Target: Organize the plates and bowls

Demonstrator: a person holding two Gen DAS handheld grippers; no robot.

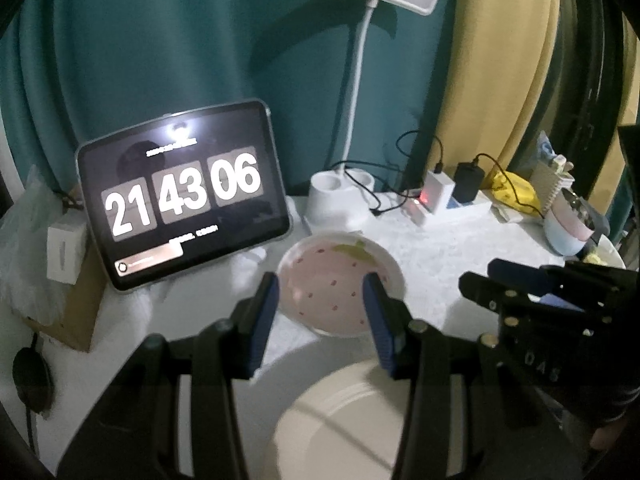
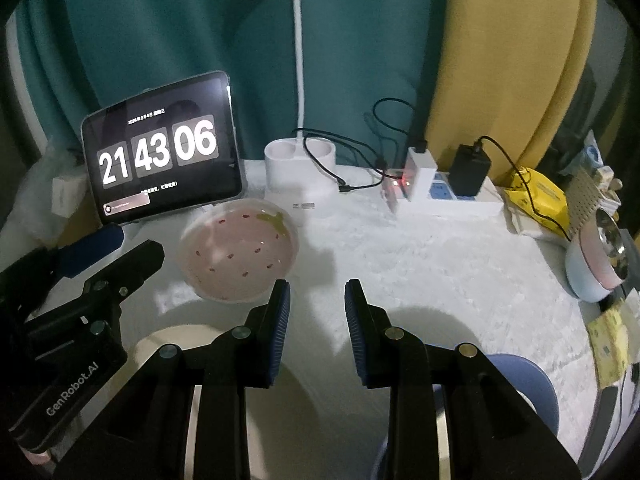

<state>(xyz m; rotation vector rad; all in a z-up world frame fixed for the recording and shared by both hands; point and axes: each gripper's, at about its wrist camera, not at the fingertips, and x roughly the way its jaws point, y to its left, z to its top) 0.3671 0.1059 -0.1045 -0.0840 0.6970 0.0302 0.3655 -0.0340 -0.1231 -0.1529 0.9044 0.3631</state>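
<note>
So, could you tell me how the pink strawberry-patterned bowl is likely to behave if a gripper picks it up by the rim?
The pink bowl looks rigid and glazed, so probably slippery and breakable if dropped. Its shallow, wide shape suggests it would slide rather than tip.

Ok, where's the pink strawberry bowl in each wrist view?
Left wrist: the pink strawberry bowl sits at centre, seen between the left claw fingers, right of the tablet.
Right wrist: left of centre, beyond and left of the right claw.
Shared landmark: the tablet clock, just behind and left of the bowl.
</note>
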